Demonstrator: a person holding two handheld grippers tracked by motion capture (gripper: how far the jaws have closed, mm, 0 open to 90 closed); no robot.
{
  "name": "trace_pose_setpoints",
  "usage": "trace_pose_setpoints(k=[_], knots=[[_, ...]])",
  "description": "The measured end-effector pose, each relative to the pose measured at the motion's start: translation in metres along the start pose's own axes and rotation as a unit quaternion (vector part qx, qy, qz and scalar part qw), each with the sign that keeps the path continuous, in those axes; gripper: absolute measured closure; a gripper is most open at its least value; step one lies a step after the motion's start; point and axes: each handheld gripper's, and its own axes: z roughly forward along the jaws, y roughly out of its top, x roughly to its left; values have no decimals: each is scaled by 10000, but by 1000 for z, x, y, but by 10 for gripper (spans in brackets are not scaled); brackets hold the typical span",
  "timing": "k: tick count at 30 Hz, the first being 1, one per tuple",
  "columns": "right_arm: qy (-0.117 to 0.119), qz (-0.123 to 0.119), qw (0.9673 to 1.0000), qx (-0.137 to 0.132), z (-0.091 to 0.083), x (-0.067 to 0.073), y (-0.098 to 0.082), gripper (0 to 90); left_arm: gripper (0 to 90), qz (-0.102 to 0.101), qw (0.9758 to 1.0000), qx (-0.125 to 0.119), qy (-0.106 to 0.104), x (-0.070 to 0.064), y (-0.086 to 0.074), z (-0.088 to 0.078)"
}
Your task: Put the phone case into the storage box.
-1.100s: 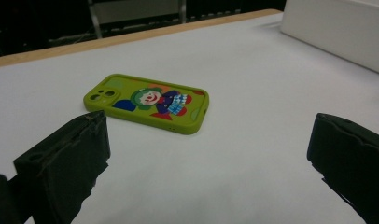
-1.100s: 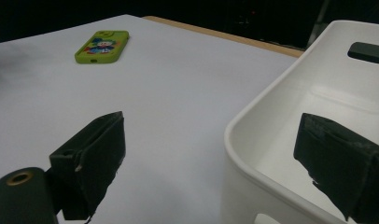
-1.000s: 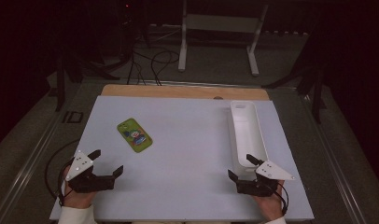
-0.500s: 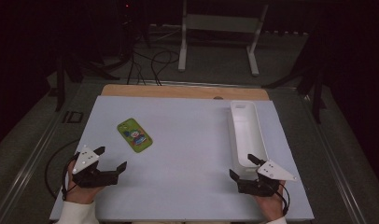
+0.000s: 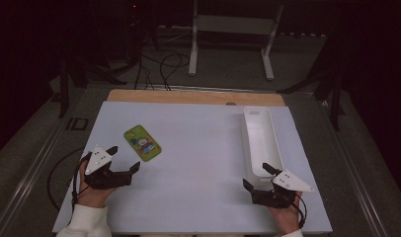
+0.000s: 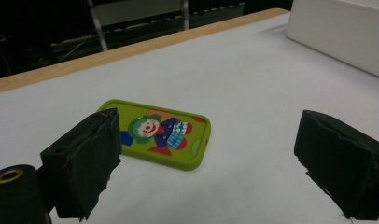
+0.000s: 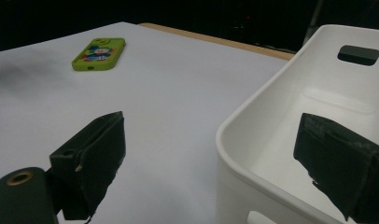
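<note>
Here the left gripper (image 5: 124, 159), fingers spread with nothing between them and just now narrowing slightly, sits lower left just below the green phone case (image 5: 142, 143) lying flat on the white worktop (image 5: 198, 148), while the right gripper (image 5: 255, 176), fingers released, rests lower right beside the white bin (image 5: 260, 140).

green phone case (image 5: 142, 143) | clown print up | flat on table, left half
</note>
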Motion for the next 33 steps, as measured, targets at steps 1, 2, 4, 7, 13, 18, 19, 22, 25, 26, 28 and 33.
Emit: trace_pose_setpoints(k=[1,2,4,7,13,18,19,22,25,26,28,33], knots=[[3,2,10000,-5,0,0,0,89,81,18,10000,6,-7,0,1,2],[7,-6,10000,-5,0,0,0,89,81,28,10000,23,-16,0,2,3],[2,-7,10000,-1,1,1,0,89,81,50,10000,43,-34,-1,3,6],[9,-20,10000,-1,1,1,0,89,81,34,10000,33,-53,0,6,9],[-4,-9,10000,8,1,0,0,89,95,25,10000,32,-63,1,10,16],[0,-21,10000,19,1,0,0,89,102,56,10000,50,-38,2,14,21],[1,-20,10000,18,1,0,-1,89,103,55,10000,52,-42,2,14,22],[-1,-20,10000,21,1,0,-1,89,104,47,10000,65,-26,3,16,25],[-4,-16,10000,18,1,0,-1,89,106,49,10000,73,-13,3,17,29],[-5,-18,10000,19,1,0,0,89,108,52,10000,69,-17,3,17,30],[-10,-23,10000,12,1,0,0,89,111,65,10000,73,-7,3,18,32],[-11,-16,10000,5,0,0,0,89,117,56,10000,81,12,4,21,38]])
